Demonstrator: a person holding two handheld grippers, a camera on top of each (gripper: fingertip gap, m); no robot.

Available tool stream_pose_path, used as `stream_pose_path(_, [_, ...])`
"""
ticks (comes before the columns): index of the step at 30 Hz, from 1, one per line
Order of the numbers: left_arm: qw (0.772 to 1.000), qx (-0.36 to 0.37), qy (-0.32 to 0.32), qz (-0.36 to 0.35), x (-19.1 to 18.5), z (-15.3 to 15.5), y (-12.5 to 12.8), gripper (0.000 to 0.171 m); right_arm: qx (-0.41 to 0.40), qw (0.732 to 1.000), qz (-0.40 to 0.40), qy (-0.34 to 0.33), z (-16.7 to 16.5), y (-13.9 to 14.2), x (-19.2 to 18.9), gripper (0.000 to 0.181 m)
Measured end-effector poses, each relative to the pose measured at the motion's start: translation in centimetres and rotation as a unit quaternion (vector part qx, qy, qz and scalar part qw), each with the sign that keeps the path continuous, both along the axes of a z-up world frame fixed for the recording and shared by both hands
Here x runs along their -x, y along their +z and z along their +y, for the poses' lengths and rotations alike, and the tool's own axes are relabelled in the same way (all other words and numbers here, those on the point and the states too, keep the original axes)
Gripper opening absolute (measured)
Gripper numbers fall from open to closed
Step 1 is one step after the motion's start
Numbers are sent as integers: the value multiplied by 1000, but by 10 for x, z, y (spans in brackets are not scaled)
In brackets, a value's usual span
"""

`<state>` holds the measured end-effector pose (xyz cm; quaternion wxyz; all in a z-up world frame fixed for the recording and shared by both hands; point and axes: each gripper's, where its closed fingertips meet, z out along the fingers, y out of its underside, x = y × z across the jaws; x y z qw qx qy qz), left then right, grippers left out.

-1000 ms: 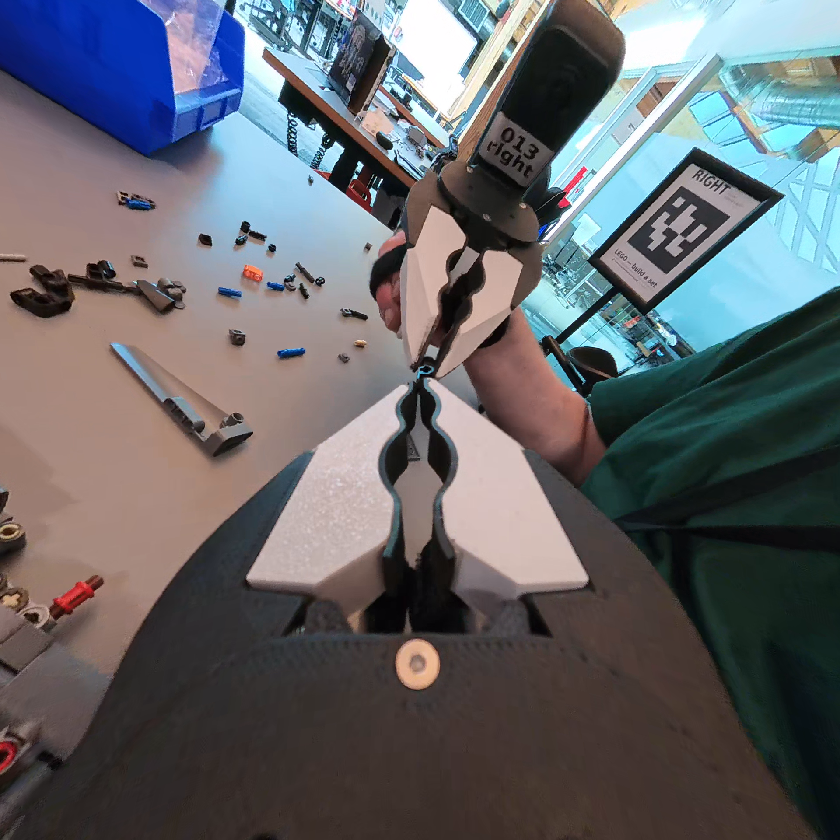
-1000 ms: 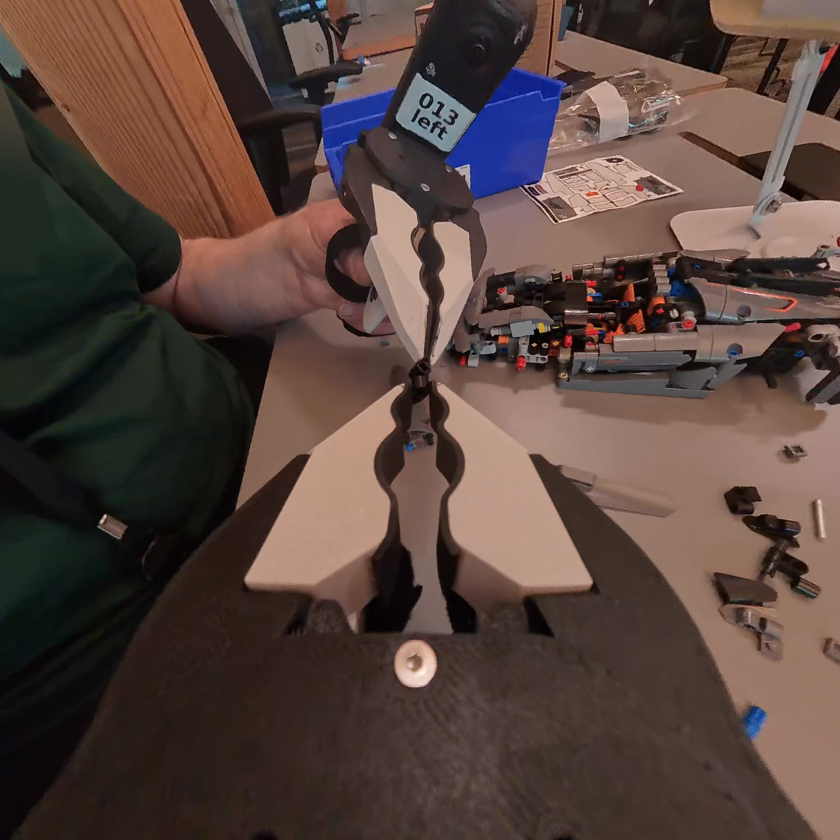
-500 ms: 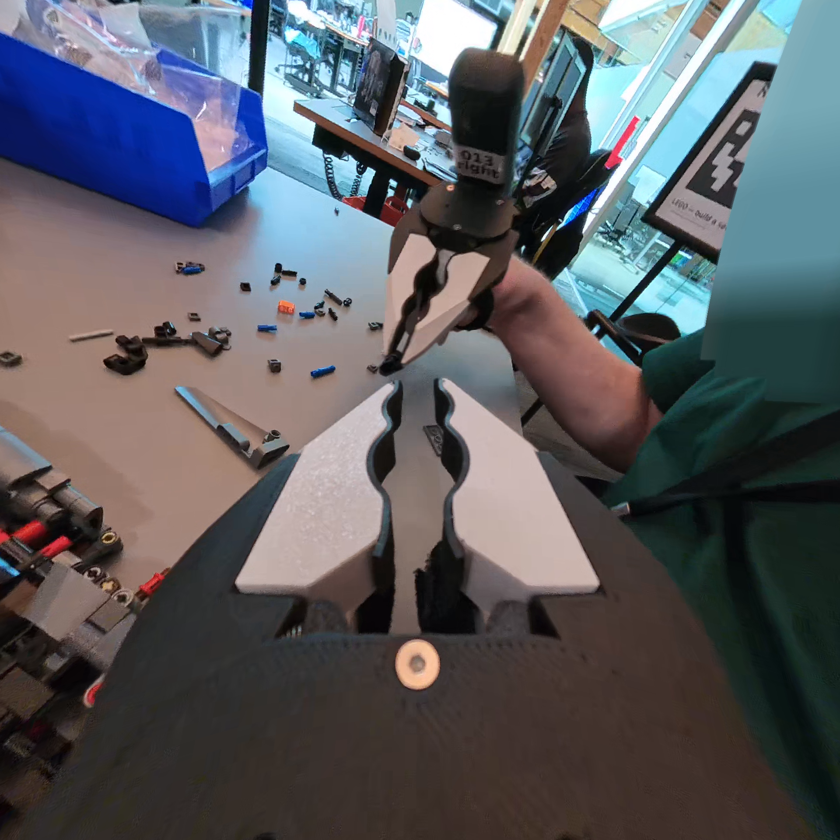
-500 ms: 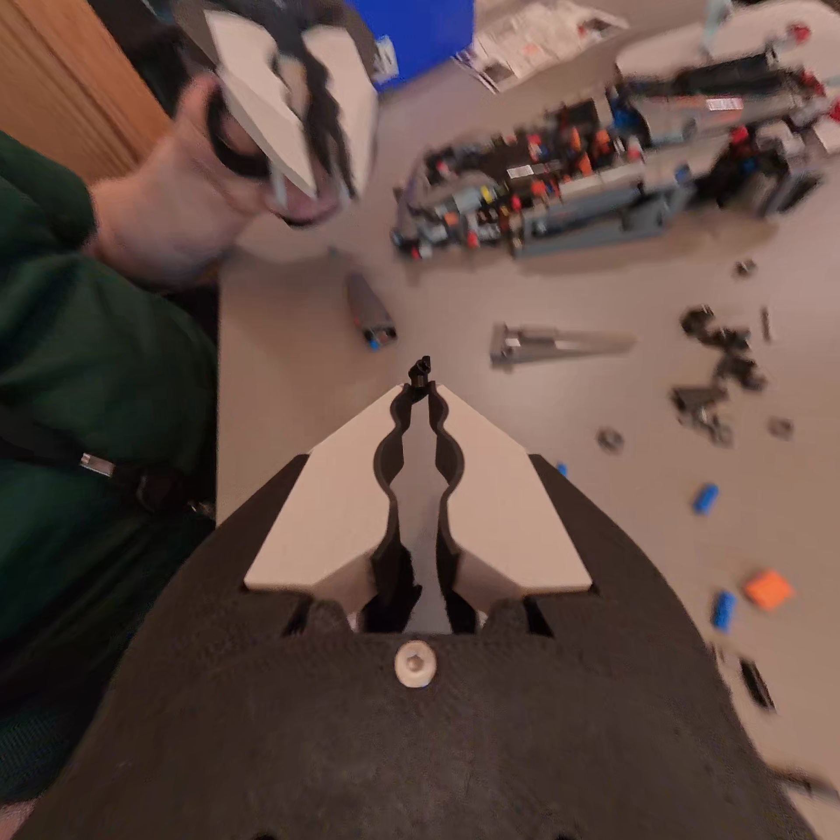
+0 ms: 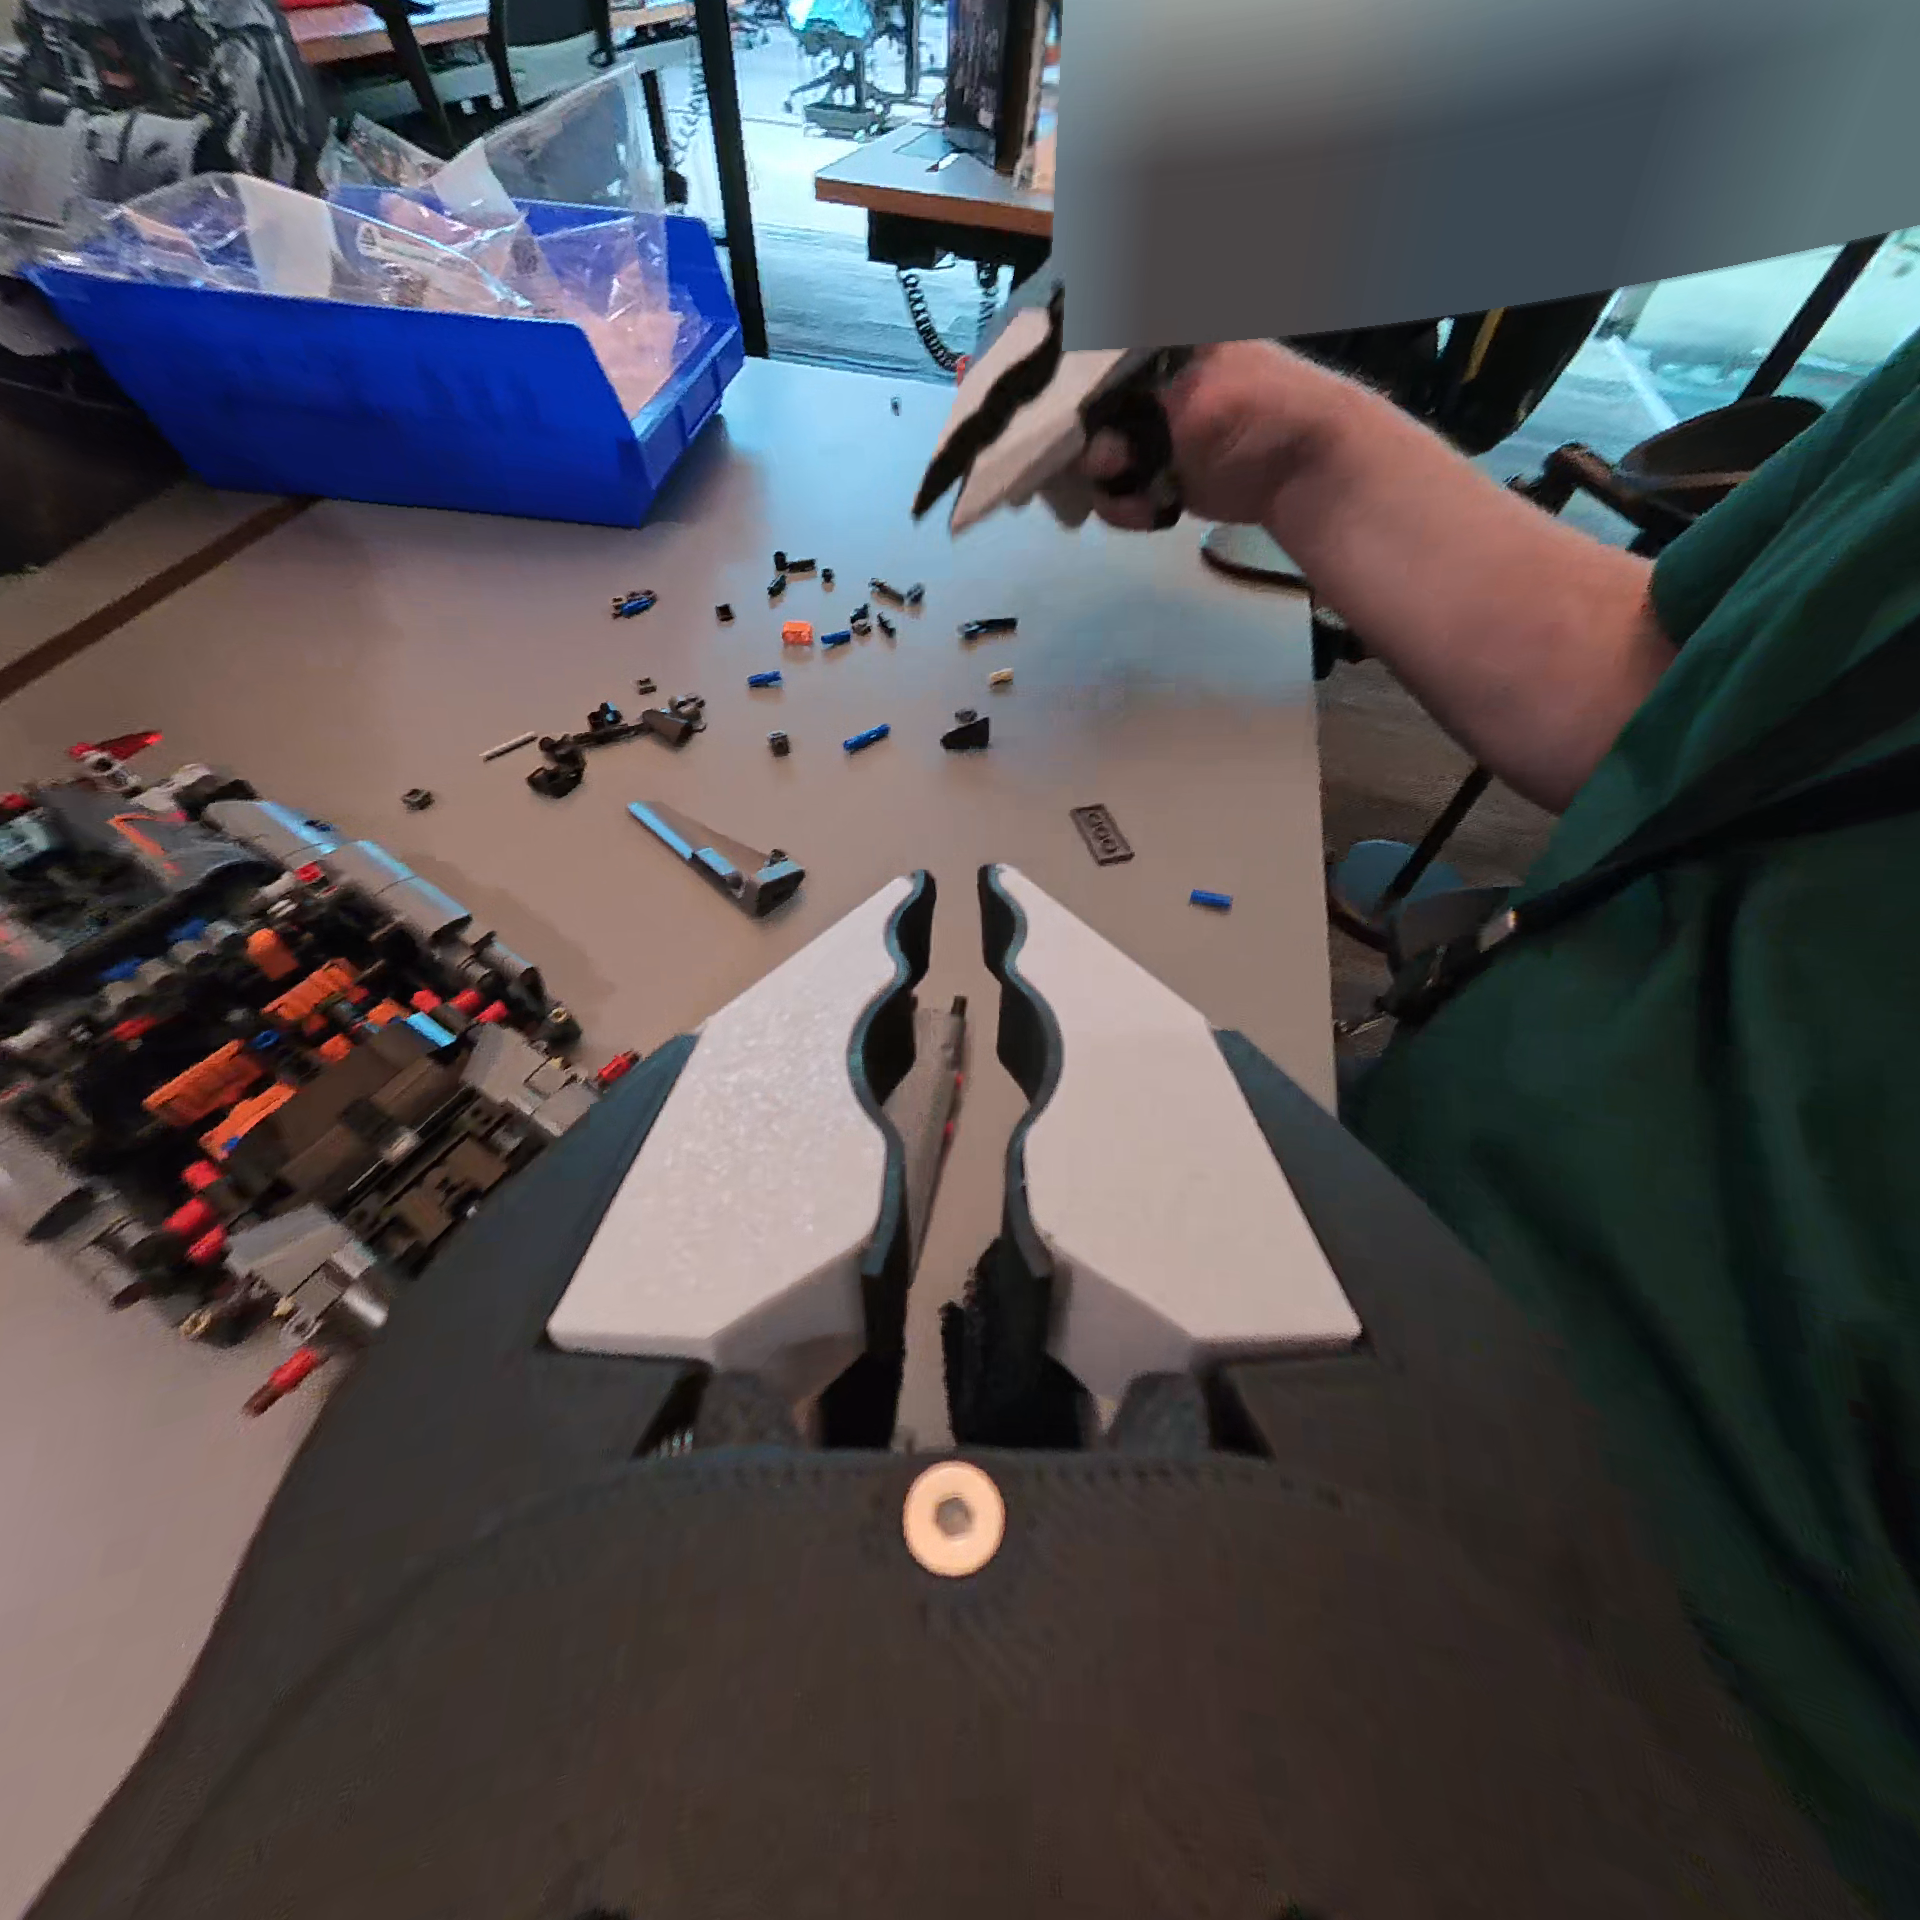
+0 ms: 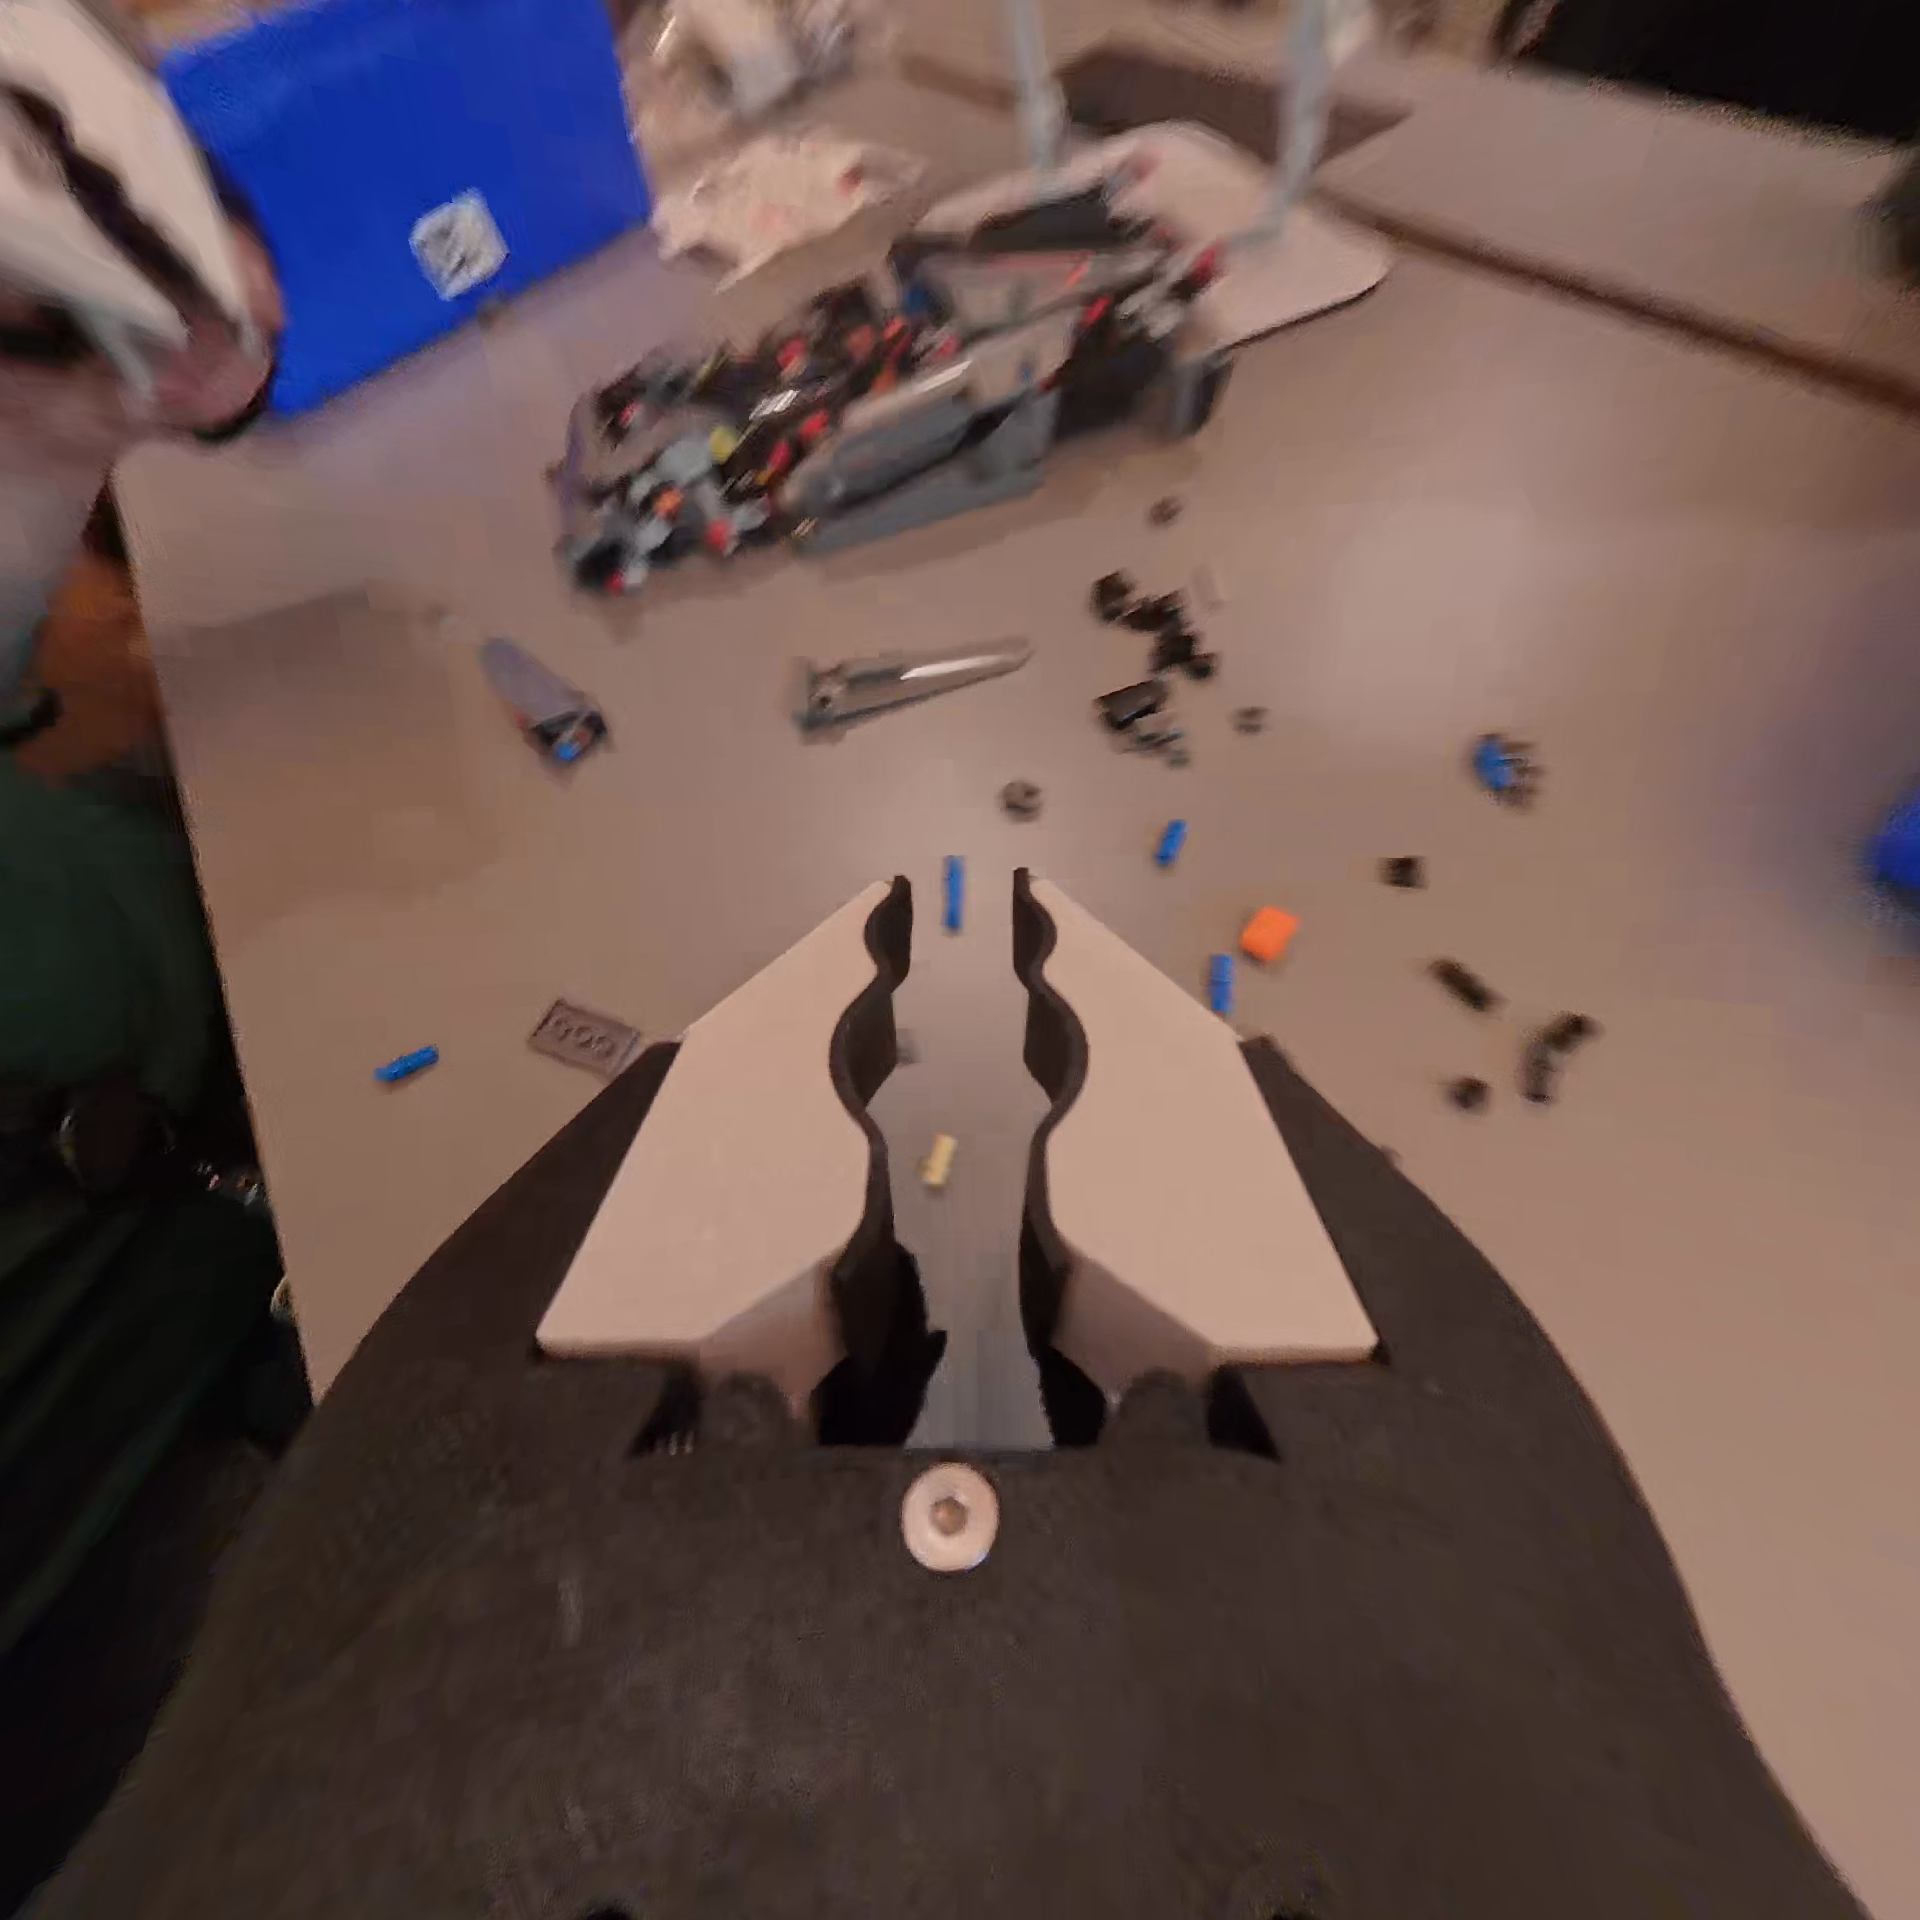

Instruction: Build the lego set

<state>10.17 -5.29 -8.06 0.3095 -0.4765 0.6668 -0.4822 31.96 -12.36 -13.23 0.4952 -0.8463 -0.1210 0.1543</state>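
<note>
The partly built grey, black and orange lego model [image 5: 260, 1039] lies on the grey table; it is blurred in the right wrist view [image 6: 883, 416]. My left gripper [image 5: 958, 883] is open by a narrow gap and empty. Through the gap I see a short grey piece [image 5: 930, 1091] lying on the table; it also shows in the right wrist view [image 6: 540, 696]. My right gripper [image 6: 956, 883] is open and empty, above the loose parts, with a blue pin [image 6: 953, 891] on the table between its tips. A tan pin [image 6: 938, 1155] lies under it.
A long grey panel [image 5: 717, 857] [image 6: 904, 675], a dark grey plate [image 5: 1101, 833] [image 6: 582, 1036], an orange piece [image 6: 1270, 932] and several black and blue pins lie scattered. A blue bin [image 5: 416, 395] stands at the back. A person in a green shirt [image 5: 1714, 1039] sits at the table edge. My hands' fingertips stand some 25 centimetres from each other. The short grey piece [image 5: 930, 1091] is about 12 centimetres from my left fingertips and 20 centimetres from my right. My right wrist view [image 6: 544, 708] looks at it from another angle.
The two grippers have drawn apart. My left gripper opened and swung toward the model. My right gripper moved over the loose parts and opened; the small black piece is no longer at its tips.
</note>
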Motion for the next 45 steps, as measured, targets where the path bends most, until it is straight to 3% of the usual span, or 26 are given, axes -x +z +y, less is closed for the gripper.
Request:
stream_pose_path(5, [1000, -17, 11, 0, 21, 7, 1, 3, -88, 987, 7, -135, -5, 28, -61, 11])
stream_pose_path(10, [994, -99, 43, -7, 60, 18, 22, 0, -101, 975, 0, -196, 6, 8, -85, 13])
stream_pose_path(15, [982, -127, 137, 7, 110, 59, 39, 0, -64, 980, -25, -187, 12, -13, -85, 19])
stream_pose_path(21, [977, -108, 185, 17, 142, 85, 31, 0, -6, 991, -118, -63, 50, -13, -27, 29])
stream_pose_path(26, [978, -110, 176, 25, 136, 78, 9, 0, 64, 976, -210, 6, 100, -32, 3, 28])
stream_pose_path(32, [986, -75, 146, 17, 124, 63, -8, 0, 116, 953, -277, 20, 121, -65, 1, 22])
stream_pose_path(40, [991, -62, 117, 16, 99, 55, -18, 0, 108, 957, -270, 8, 126, -70, -4, 10])
stream_pose_path(45, [994, -54, 94, 10, 78, 48, -19, 0, 88, 971, -224, -6, 129, -61, -7, 2])
